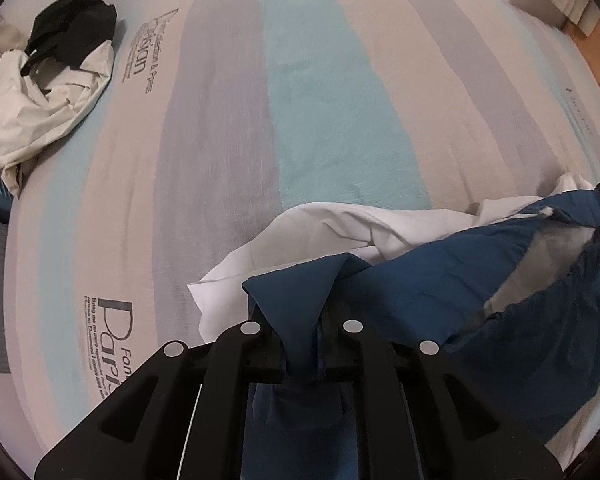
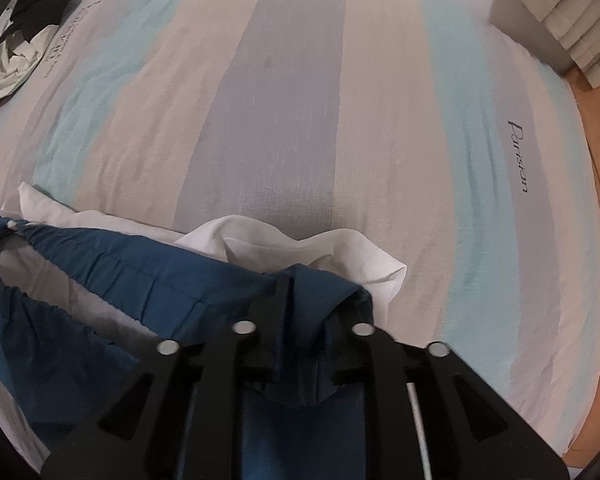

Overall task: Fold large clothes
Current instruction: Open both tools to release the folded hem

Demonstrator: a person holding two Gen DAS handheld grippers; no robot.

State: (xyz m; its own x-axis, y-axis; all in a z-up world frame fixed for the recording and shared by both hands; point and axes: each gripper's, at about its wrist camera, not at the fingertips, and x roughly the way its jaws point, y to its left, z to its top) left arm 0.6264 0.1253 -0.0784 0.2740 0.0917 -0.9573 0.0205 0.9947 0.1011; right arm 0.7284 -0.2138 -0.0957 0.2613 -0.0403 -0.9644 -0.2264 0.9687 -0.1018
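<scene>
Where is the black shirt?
The black shirt lies at the far left corner of the striped bed in both views, on top of a crumpled white garment, far from the blue garment.

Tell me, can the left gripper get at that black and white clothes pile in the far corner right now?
Probably not yet. The bed between is bare, but the left gripper has blue garment fabric between its jaws, and the clothes pile lies far off.

- The striped bedsheet (image 2: 284, 128) carries "Parisian" in dark script near its right edge.
- In the left wrist view the bedsheet (image 1: 228, 128) shows "Parisian" and a cut-off "Paris"; smaller lines are unreadable.
</scene>
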